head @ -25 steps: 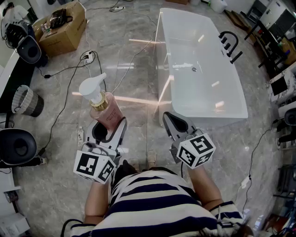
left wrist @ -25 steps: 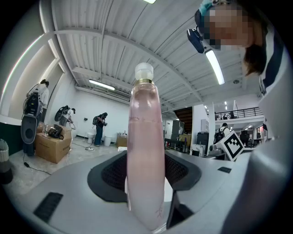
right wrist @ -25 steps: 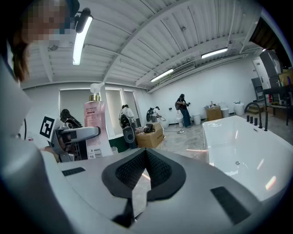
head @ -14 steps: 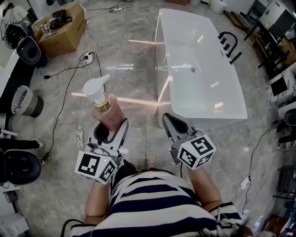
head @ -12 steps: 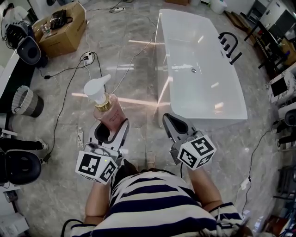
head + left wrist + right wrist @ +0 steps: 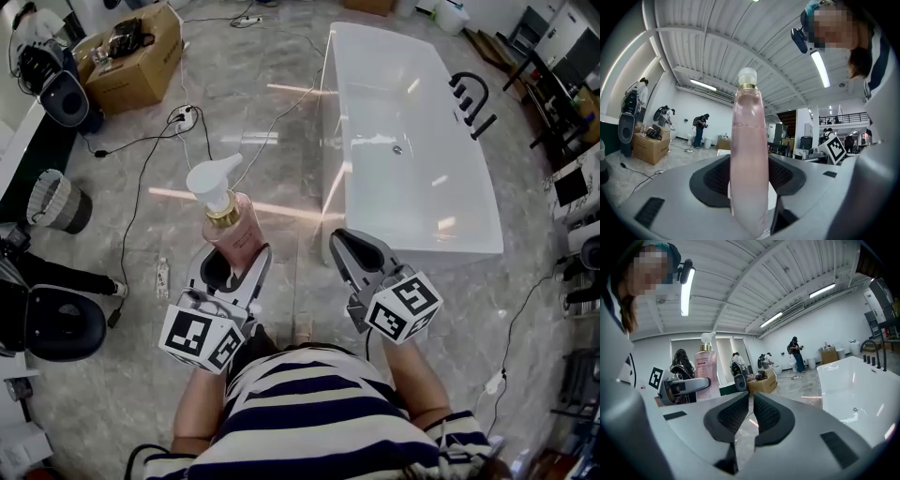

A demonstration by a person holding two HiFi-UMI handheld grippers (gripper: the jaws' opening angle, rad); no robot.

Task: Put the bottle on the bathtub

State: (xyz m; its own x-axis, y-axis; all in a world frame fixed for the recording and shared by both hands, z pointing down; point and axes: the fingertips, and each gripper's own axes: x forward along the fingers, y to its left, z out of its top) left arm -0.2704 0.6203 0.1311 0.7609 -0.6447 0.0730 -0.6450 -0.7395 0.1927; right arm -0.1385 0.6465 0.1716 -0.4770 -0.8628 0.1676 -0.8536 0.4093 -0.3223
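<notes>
The grey marble floor (image 6: pixel 272 122) takes up most of what I see, with an open lane of it running between the person's 2 grippers and on up along the bathtub's left wall. The white bathtub (image 6: pixel 403 187) stands ahead and to the right, lengthways away from the person, its near end just ahead of the right gripper and its left rim a long straight edge. A black tap (image 6: pixel 469 98) stands by its right rim, toward the far end. The person in the striped shirt (image 6: pixel 319 412) stands at the near edge of the view. To the far left, well apart from the tub, sit a cardboard box (image 6: pixel 131 56), a black speaker (image 6: pixel 61 94) and a mesh bin (image 6: pixel 56 202), with cables (image 6: pixel 141 187) trailing over the floor from a power strip (image 6: pixel 180 116); 1 cable runs toward the tub's left wall. The left gripper (image 6: pixel 234 262) pinches the pink bottle (image 6: pixel 230 230) low on its body, both pads pressed against it, the bottle upright with its white pump (image 6: pixel 211 178) on top, held over the floor left of the tub and apart from it. The right gripper (image 6: pixel 339 239) has its jaws pressed together on nothing, pointing at the tub's near left corner
</notes>
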